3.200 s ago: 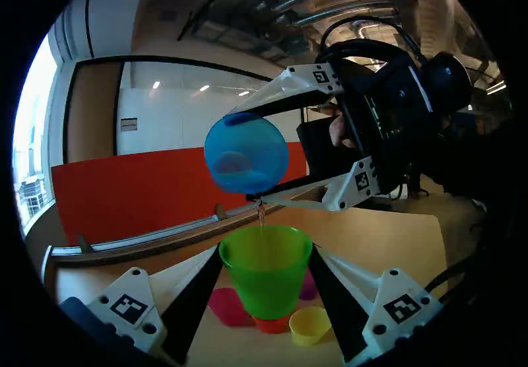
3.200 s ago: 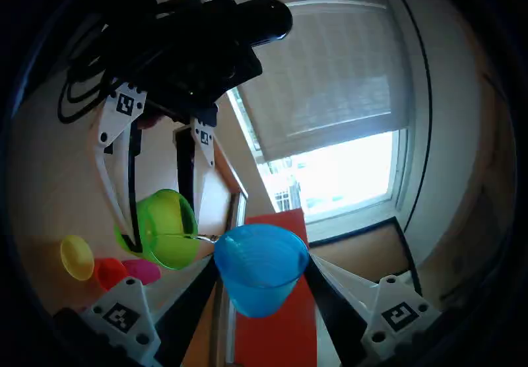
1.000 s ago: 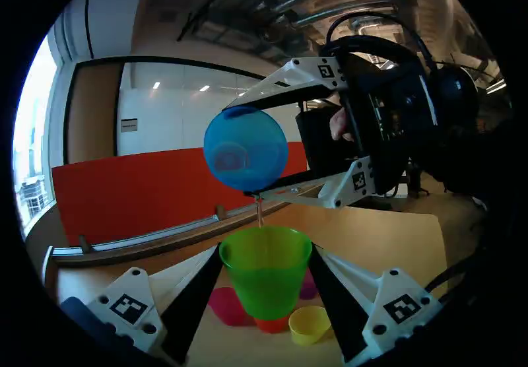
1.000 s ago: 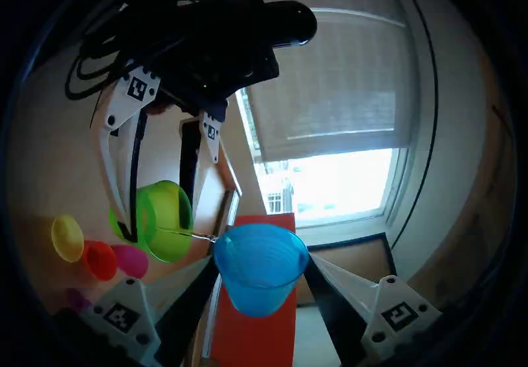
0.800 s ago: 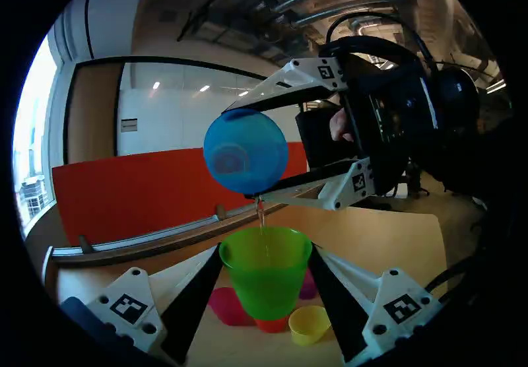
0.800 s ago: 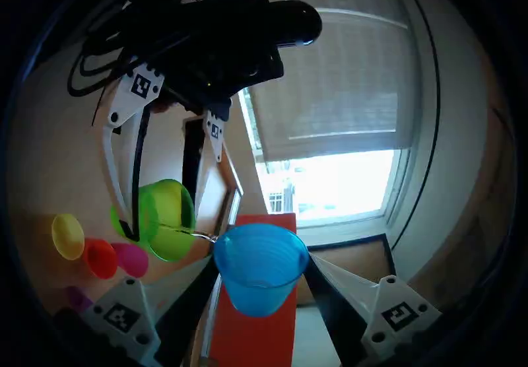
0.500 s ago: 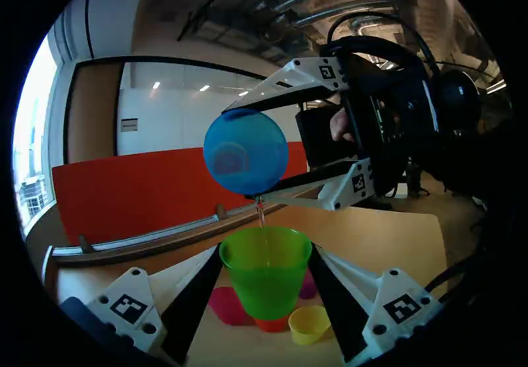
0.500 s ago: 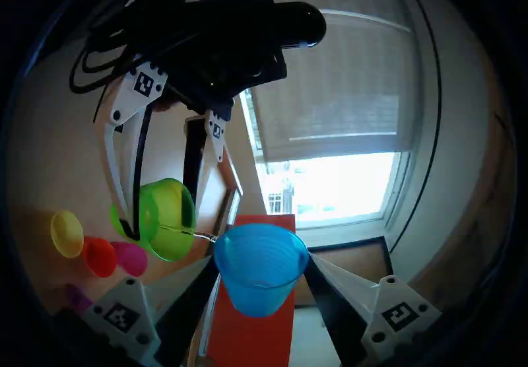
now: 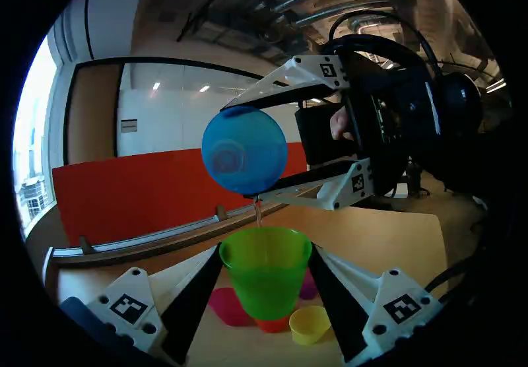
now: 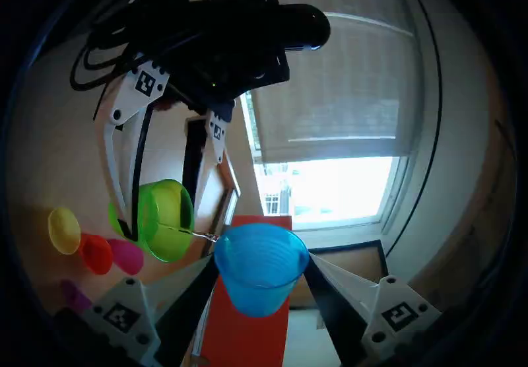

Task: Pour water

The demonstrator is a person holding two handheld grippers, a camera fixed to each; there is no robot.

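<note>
Left gripper view: my left gripper (image 9: 264,253) has its fingers (image 9: 197,289) pinching the green cup (image 9: 265,284) upright over the desk (image 9: 376,232). My right gripper (image 10: 261,263) pinches the blue cup (image 10: 259,281), tipped above it, and a thin stream of water (image 9: 258,212) falls into the green cup.

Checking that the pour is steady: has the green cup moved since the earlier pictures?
No. The green cup keeps its place against the yellow cup and the red wall behind.
</note>
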